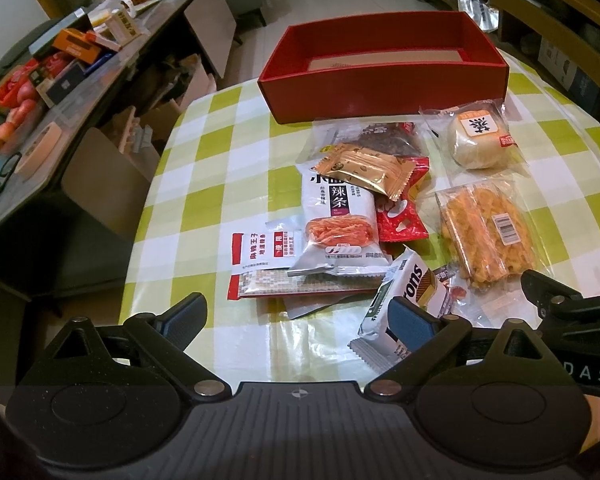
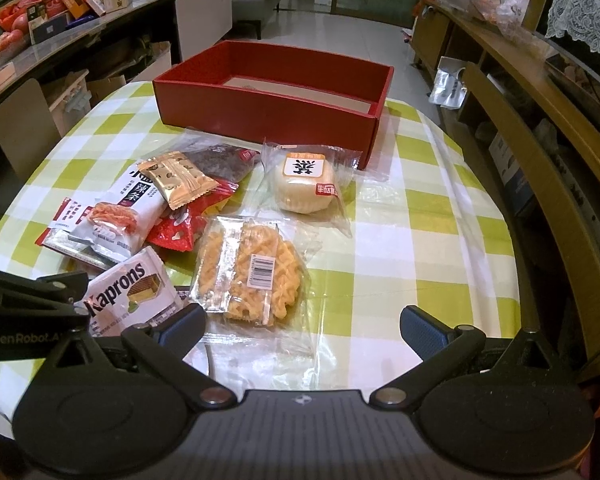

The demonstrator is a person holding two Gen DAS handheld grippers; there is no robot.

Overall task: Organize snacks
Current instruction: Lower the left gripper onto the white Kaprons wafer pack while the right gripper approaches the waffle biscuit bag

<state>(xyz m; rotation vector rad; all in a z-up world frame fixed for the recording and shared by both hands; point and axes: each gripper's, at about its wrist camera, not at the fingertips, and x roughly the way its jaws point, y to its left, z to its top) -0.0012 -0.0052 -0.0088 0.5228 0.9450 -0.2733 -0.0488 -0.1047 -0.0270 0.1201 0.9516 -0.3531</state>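
Hovering low over the checked tablecloth (image 2: 380,240), left gripper (image 1: 300,316) and right gripper (image 2: 302,322) both gape wide, holding nothing. Crinkly foil and clear-film snacks (image 1: 340,208) lie heaped between them and the box (image 1: 380,92). Box is red, rectangular, rigid card, only a tan liner inside.

Upper left: cluttered counter (image 1: 112,80) with boxes, black glasses (image 1: 0,180). Centre: green-checked tablecloth (image 2: 420,208). Right: wooden shelving (image 2: 540,128).

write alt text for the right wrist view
Open right gripper hovers over a green-checked table of wrapped snacks: fried noodle cake, round pastry, Kaprons wafer. An empty red box sits behind them.
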